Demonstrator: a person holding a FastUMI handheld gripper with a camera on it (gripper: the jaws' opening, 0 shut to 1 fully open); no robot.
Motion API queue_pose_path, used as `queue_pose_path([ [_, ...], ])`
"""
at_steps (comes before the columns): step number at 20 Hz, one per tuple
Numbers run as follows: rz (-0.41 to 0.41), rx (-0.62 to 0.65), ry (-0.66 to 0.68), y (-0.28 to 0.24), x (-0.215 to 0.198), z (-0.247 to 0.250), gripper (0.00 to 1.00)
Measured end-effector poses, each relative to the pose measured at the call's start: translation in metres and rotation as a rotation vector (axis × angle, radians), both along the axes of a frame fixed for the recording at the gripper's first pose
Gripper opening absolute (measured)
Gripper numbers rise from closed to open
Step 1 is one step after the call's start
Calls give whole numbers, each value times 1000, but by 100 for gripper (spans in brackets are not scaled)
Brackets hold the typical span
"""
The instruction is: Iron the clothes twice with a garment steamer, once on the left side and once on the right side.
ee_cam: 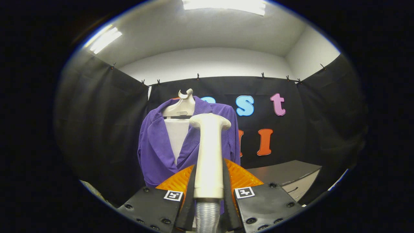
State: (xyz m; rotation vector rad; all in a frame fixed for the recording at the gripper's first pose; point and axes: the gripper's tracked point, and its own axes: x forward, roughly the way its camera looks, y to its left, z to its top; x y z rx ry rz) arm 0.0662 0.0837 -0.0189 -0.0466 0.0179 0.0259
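Two orange fingers of the gripper [209, 181] clamp the white garment steamer [209, 155] upright; at 11 o'clock beyond it, a purple jacket [155, 145] hangs on a mannequin [181, 106].

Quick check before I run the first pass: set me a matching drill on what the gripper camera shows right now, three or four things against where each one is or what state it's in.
Things:
1. steamer handle
2. purple jacket
3. grey cabinet
4. steamer hose

Places or states:
A. hanging on the pale hanger form, beyond the fingers
B. ribbed, running down from the handle's base between the fingers
C. upright, clamped between both fingers of the gripper
D. low, to the right of the jacket, against the booth wall

Pairs: 1-C, 2-A, 3-D, 4-B
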Motion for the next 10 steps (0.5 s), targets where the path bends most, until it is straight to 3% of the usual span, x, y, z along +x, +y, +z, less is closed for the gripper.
queue_pose_path([
  [10, -23, -26, 23, 17, 41, -31, 45],
])
